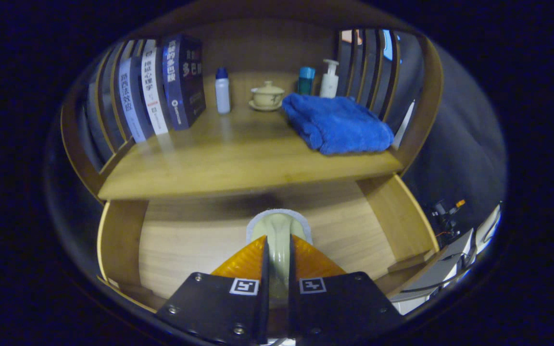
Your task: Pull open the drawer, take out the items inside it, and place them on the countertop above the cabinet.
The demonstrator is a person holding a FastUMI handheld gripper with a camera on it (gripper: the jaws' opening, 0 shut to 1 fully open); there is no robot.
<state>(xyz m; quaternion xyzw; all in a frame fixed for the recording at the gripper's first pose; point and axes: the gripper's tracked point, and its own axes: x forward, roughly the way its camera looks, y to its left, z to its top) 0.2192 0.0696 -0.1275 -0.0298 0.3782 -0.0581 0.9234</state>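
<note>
Over the open drawer, the tongs are closed tight on a pale spoon, gripping its handle. It looks light, stiff, glazed and slippery; the counter waits just above.

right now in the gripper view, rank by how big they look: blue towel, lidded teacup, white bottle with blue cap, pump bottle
1. blue towel, by far the largest
2. white bottle with blue cap
3. pump bottle, close to that bottle; it stands farther back, so this order is unsure
4. lidded teacup, about as wide but shorter

The gripper is shut on a pale object over the open drawer.
</note>
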